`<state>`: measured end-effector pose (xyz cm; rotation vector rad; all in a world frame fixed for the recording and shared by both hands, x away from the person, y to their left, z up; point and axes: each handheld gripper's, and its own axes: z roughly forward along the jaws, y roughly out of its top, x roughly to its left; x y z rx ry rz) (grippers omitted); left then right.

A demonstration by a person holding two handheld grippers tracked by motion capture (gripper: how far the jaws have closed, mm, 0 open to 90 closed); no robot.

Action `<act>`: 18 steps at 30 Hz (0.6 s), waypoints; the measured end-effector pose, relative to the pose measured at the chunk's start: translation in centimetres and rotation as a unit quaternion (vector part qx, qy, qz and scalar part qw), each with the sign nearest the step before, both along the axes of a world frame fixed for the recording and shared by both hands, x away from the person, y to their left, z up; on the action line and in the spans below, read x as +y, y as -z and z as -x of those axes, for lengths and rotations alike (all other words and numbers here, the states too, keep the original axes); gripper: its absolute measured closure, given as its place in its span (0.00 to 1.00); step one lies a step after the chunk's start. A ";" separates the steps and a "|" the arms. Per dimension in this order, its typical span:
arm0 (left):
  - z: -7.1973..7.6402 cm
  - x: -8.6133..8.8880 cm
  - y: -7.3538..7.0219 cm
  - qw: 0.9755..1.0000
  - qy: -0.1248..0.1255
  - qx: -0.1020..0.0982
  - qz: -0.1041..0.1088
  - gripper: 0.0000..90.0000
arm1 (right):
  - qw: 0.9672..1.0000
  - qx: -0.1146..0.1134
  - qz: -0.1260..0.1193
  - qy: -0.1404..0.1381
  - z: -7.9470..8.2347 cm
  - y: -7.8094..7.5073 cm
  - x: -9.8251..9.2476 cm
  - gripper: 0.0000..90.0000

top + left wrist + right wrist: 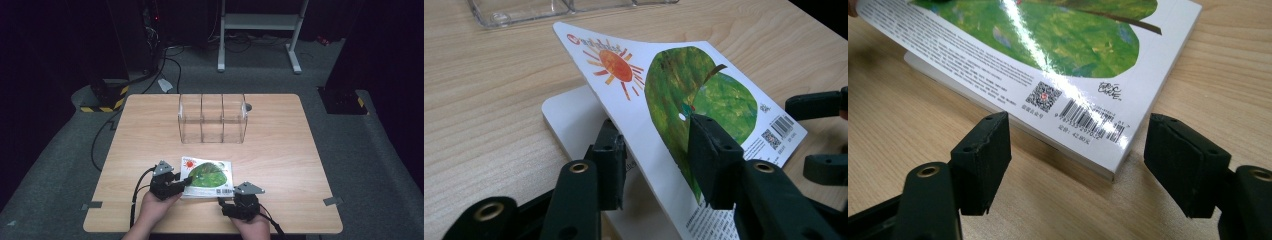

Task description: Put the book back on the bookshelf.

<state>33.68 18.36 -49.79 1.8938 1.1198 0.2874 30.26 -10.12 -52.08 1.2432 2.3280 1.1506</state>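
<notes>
My left tool (654, 150) is clamped on the book's glossy cover (684, 95), one jaw under it and one on top, peeling it up off the white pages so the book (207, 177) opens. My right tool (1078, 165) sits apart, jaws wide either side of the barcode corner just ahead, not touching, probably ready to steady it. Thin flexible paperback lying flat on the wood-grain worktop (280, 150), with the clear plastic bin (212, 118) well beyond both tools.

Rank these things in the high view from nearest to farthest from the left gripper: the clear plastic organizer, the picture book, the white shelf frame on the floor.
1. Picture book: beside the left gripper, its cover between the jaws.
2. Clear plastic organizer: mid-table, beyond the book.
3. White shelf frame: on the floor past the table's far edge.
</notes>
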 end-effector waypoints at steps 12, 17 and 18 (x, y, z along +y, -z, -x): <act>1.8 -0.8 -0.7 0.996 0.024 -0.086 -0.017 0.74 | 1.000 -0.010 -0.022 0.004 -0.1 -0.4 -0.4 0.30; 2.2 -0.8 -0.8 0.994 0.028 -0.106 -0.021 0.75 | 0.999 -0.014 -0.035 0.011 -0.2 -0.8 -0.7 0.31; 2.3 -0.9 -0.9 0.993 0.029 -0.110 -0.021 0.75 | 0.999 -0.015 -0.036 0.011 -0.3 -0.9 -0.9 0.31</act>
